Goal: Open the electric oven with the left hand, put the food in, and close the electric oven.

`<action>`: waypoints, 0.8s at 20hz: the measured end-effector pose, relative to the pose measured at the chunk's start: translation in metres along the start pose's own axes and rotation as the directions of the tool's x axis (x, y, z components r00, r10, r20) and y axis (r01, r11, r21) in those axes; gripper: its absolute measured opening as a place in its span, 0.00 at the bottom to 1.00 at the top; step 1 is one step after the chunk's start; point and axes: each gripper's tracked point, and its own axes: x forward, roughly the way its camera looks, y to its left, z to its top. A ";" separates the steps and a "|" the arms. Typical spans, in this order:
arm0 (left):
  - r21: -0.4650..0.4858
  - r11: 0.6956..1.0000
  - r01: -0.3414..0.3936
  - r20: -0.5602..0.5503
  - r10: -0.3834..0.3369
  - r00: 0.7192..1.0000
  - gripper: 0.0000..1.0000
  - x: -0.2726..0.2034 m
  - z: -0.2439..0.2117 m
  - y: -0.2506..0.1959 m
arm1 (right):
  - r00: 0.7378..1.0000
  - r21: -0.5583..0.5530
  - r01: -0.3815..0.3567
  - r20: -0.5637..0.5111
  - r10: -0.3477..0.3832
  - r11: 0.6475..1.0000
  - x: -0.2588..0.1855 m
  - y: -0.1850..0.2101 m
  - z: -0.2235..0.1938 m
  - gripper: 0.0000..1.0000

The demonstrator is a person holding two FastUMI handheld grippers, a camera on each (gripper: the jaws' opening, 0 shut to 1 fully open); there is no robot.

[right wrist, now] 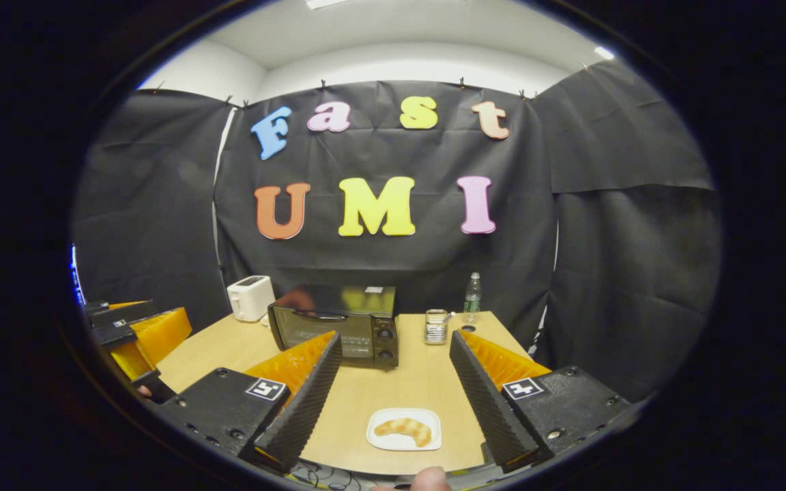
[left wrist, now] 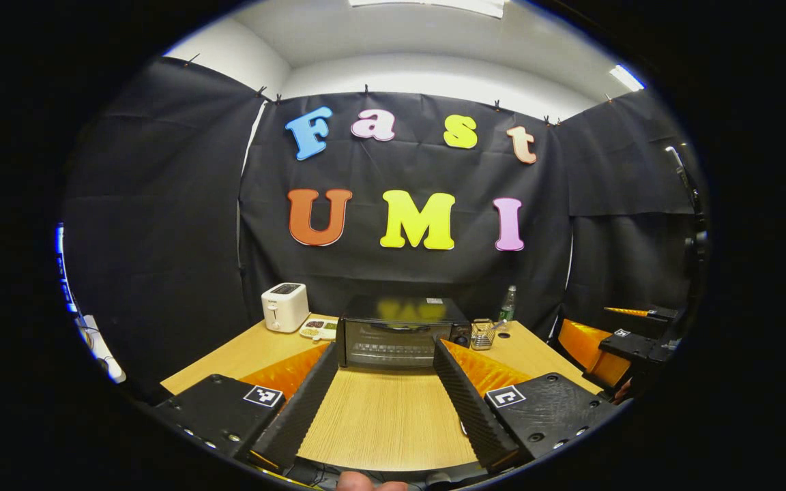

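**Oven shut, croissant waiting on its plate**

Both grippers hung over the near edge of the wooden table (left wrist: 379, 423), each with its fingers spread wide and nothing between them. The left gripper (left wrist: 383, 402) pointed straight at the black electric oven (left wrist: 400, 331), which stood at the far middle of the table with its glass door closed and a dark bar handle (left wrist: 393, 328) running along the door's top edge. The right gripper (right wrist: 393, 402) faced a croissant (right wrist: 403, 429) lying on a small white plate (right wrist: 383, 440) at the near edge, well apart from the oven.

A white toaster (left wrist: 284, 307) and a small snack dish (left wrist: 319, 330) sat to the oven's left; a wire holder (left wrist: 482, 333) and a green bottle (left wrist: 507, 304) stood to its right.

The door probably hinges at the bottom, so the handle's middle looked the best hold, pulled down and toward the near side; the oven seemed heavy enough not to slide. The croissant is likely light, soft and flaky, easily crushed, so a gentle pinch across its thick middle would suit, or the stiff plate's rim could be taken instead.
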 end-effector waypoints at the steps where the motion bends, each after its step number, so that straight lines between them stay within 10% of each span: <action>1: -0.003 1.000 0.002 -0.026 -0.002 1.000 0.93 0.009 -0.004 0.000 | 1.000 -0.002 0.002 -0.008 -0.002 1.000 0.005 -0.002 0.001 0.99; 16: -0.037 0.987 0.157 -0.285 -0.161 0.945 0.93 0.241 -0.038 -0.044 | 0.966 0.059 0.253 -0.064 -0.249 0.966 0.074 -0.147 0.004 0.99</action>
